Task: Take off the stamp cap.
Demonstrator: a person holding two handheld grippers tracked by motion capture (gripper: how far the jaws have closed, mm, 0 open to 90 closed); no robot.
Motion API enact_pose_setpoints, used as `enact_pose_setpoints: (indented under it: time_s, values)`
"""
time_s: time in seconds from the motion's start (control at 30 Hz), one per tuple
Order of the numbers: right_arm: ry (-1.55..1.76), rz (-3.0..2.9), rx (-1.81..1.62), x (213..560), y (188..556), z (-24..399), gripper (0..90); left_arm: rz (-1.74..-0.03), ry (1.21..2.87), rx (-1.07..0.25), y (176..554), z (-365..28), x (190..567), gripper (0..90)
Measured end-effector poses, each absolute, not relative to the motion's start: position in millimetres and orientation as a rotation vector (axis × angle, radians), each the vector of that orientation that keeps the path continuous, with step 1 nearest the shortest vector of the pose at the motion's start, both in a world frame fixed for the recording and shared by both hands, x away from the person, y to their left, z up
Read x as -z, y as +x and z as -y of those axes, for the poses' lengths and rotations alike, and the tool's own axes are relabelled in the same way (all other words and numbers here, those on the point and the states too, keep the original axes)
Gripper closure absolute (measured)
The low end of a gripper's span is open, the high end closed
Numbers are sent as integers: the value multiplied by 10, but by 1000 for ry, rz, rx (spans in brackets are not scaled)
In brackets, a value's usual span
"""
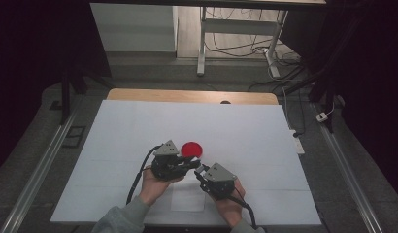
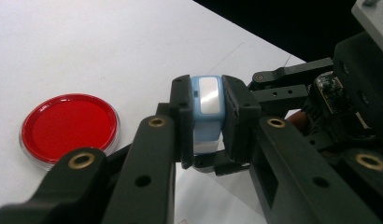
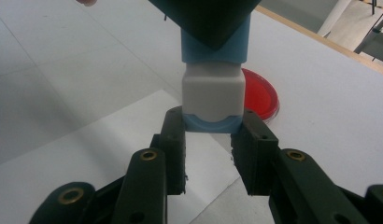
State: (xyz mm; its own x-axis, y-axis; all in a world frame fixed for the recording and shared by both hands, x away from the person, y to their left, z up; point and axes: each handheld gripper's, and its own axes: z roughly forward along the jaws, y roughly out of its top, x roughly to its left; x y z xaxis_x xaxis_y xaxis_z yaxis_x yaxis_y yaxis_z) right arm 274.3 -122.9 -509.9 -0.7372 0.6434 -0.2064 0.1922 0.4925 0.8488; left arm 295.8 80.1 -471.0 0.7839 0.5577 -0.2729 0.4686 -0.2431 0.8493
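A small light-blue and white block hangs above the table between both grippers. My left gripper is shut on its blue upper part, one jaw on each side. From the other end my right gripper has closed on the block's rounded blue tip, just below the white middle section. In the high view the left gripper and right gripper meet tip to tip at the table's front centre. A round red dish lies flat just beyond them, also visible as the red dish and the red dish.
A white sheet covers the table, with a wooden edge at the back. A smaller paper rectangle lies under the hands. Desk legs and cables stand on the floor beyond the table.
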Motion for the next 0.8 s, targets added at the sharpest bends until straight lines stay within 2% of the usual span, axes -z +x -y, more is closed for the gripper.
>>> enact_pose_setpoints:
  time_s: [0.8]
  values:
    - [669,-2216,-1165,5099,2720,1241,662,-768,1877,-101,2952,-802,4712,759]
